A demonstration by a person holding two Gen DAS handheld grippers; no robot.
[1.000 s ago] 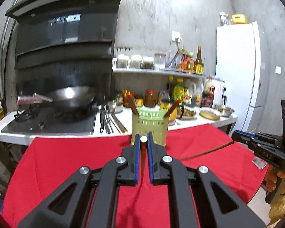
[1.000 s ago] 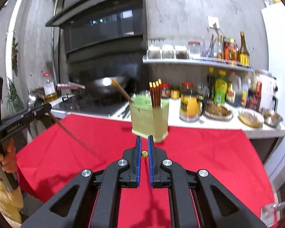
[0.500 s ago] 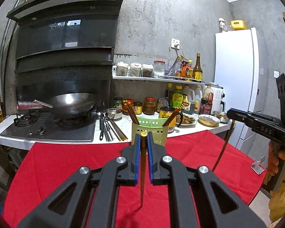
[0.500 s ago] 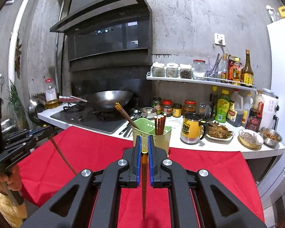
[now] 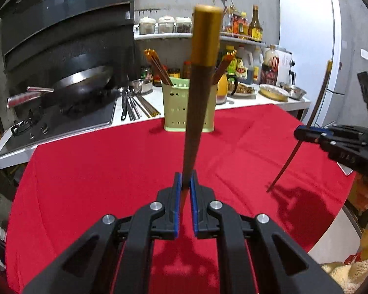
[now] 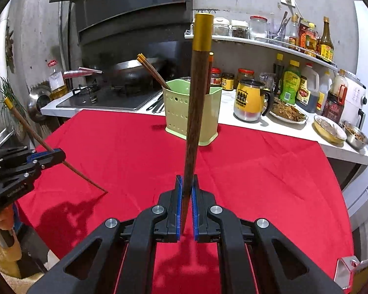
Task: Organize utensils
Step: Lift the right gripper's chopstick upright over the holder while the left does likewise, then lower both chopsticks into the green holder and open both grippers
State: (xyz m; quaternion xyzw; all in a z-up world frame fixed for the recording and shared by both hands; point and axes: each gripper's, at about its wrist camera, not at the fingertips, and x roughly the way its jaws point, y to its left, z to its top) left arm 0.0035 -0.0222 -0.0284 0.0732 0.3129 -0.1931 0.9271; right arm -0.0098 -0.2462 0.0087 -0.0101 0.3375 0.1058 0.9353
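1. A dark wooden chopstick with a gold cap (image 5: 195, 103) is clamped between the blue pads of the left hand-held gripper (image 5: 186, 183), gold end up.
2. A second gold-capped chopstick (image 6: 196, 107) is gripped the same way by the right hand-held gripper (image 6: 187, 186).
3. Both are held above the red cloth (image 5: 110, 171) covering the table.
4. The green utensil holder (image 6: 192, 117) is seen at the cloth's far edge, with more chopsticks (image 6: 152, 72) standing in it.
5. A wok (image 5: 83, 83) is seen on the stove behind.
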